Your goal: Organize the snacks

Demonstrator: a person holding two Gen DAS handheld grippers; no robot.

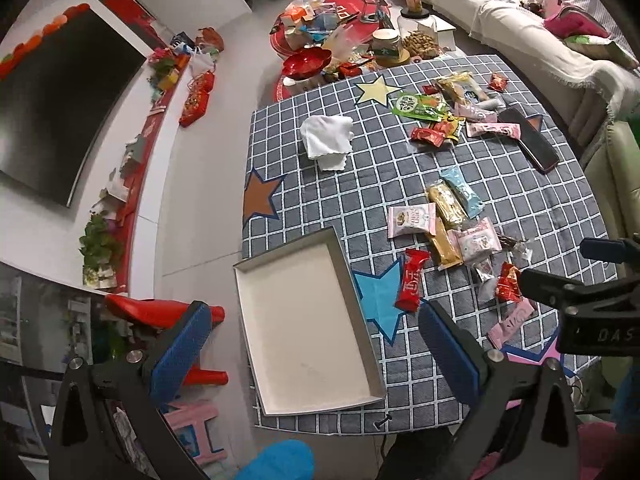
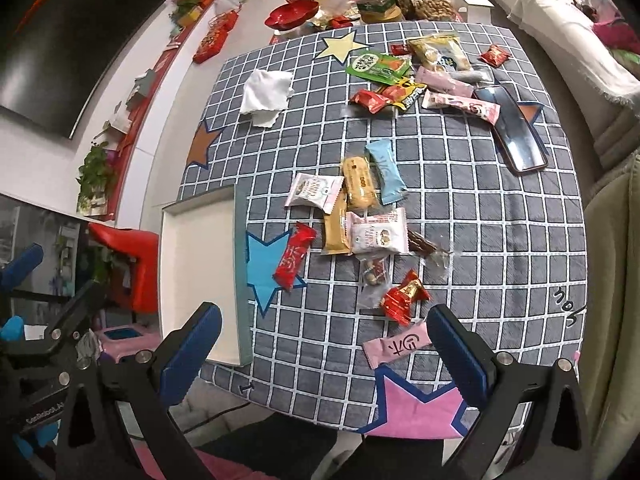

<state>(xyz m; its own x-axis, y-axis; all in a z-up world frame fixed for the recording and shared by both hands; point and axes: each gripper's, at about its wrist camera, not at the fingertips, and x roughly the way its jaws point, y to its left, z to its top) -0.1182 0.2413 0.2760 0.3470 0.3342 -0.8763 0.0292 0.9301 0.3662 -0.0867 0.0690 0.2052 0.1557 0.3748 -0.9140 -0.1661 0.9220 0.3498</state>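
A shallow white box (image 1: pixel 304 328) lies empty at the table's near left corner; it also shows in the right wrist view (image 2: pixel 196 280). Several wrapped snacks lie in a heap mid-table (image 1: pixel 444 220) (image 2: pixel 360 208) and in a second heap at the far side (image 1: pixel 452 112) (image 2: pixel 420 76). A red bar (image 1: pixel 412 280) (image 2: pixel 294 256) lies beside the box. A pink packet (image 2: pixel 394 348) lies just ahead of my right gripper (image 2: pixel 320 348), which is open and empty. My left gripper (image 1: pixel 316 344) is open and empty above the box.
The table has a grey checked cloth with stars (image 2: pixel 500 220). A white cloth (image 1: pixel 328 140) and a dark phone (image 1: pixel 528 136) lie on it. A cluttered red table (image 1: pixel 332 36) stands beyond, a sofa (image 1: pixel 540 32) to the right, a red stool (image 1: pixel 160 312) to the left.
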